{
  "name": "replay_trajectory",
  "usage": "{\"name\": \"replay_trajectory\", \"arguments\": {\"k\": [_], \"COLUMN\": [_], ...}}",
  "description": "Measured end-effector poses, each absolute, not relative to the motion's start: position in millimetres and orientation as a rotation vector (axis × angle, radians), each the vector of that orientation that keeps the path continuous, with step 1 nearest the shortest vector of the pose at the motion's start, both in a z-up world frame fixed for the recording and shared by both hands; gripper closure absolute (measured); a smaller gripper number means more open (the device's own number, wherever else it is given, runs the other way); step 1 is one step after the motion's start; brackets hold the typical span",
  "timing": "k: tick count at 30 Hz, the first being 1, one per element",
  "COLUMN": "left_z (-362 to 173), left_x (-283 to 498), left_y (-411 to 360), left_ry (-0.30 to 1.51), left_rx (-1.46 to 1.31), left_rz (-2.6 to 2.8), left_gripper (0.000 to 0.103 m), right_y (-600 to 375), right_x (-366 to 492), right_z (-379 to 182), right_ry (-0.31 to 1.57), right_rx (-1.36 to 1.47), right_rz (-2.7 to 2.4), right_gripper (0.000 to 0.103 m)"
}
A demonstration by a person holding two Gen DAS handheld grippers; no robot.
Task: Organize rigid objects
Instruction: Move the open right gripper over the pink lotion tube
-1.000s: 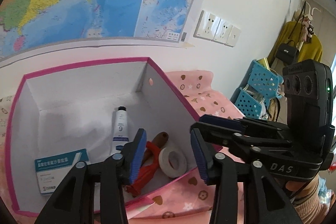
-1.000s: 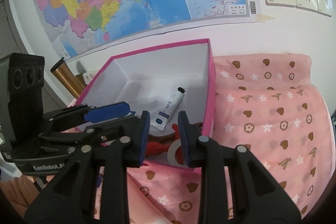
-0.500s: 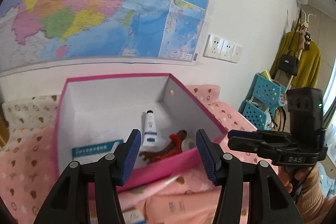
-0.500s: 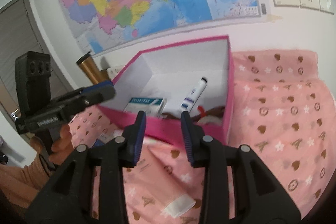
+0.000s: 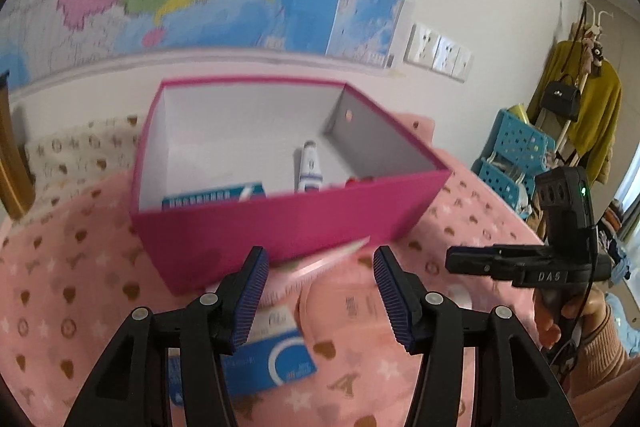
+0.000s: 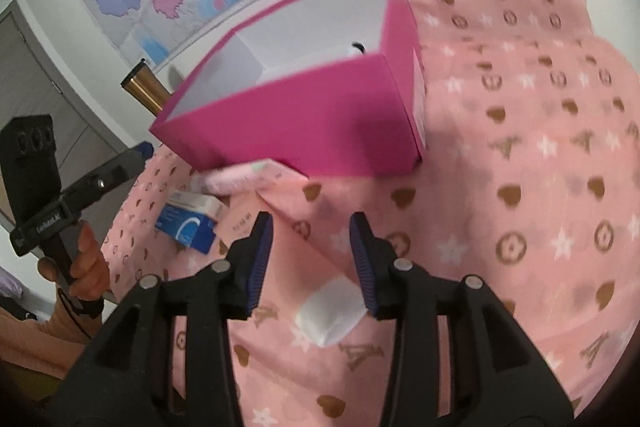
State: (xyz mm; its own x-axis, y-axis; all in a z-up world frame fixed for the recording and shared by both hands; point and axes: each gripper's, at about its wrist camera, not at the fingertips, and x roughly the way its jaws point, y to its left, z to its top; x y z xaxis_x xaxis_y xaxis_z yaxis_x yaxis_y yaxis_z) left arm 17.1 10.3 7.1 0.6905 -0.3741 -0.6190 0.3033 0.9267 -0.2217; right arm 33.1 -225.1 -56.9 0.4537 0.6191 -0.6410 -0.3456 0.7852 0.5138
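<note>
Both of your grippers have backed away from the pink box (image 5: pixel 280 223), which a second ago filled the space just beyond the jaws with its contents in close view. Now the box sits ahead of and above the left gripper (image 5: pixel 318 291), its near wall just past the fingertips. Inside you can see a white tube (image 5: pixel 310 169) and a blue-and-white carton (image 5: pixel 212 197); whatever else is in there is hidden by the wall.

The left gripper stands partly open with nothing held, its jaws having opened within the last second. A blue box (image 5: pixel 276 363) lies on the pink patterned cloth (image 5: pixel 80 291) just below and behind the left jaw, and a pale pink packet (image 5: pixel 320 263) lies between the fingertips and the box.

Your right gripper (image 6: pixel 312 259) has just been opening too, and grips nothing. A small white pad (image 6: pixel 332 311) lies on the cloth between and just below its jaws, apparently untouched.

That reads as one deposit finished and the next pick starting: the white pad looks like the right gripper's candidate, the blue box the left's.
</note>
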Motion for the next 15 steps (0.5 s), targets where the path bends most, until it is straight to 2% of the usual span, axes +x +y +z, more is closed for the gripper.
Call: {"name": "replay_trajectory", "arguments": {"k": [10, 15], "left_z": [-26, -34], "left_x": [11, 11], "left_y": [-2, -14], "left_ry": [0.82, 0.849], "left_rx": [-0.125, -0.108], "left_rz": [-0.426, -0.454], "left_gripper": [0.047, 0.047], "right_y": [-231, -238], "right_x": [24, 13], "right_z": [-72, -73], "right_ry": [0.969, 0.98], "right_rx": [0.351, 0.36], "right_rz": [0.568, 0.553], "right_gripper": [0.057, 0.051]}}
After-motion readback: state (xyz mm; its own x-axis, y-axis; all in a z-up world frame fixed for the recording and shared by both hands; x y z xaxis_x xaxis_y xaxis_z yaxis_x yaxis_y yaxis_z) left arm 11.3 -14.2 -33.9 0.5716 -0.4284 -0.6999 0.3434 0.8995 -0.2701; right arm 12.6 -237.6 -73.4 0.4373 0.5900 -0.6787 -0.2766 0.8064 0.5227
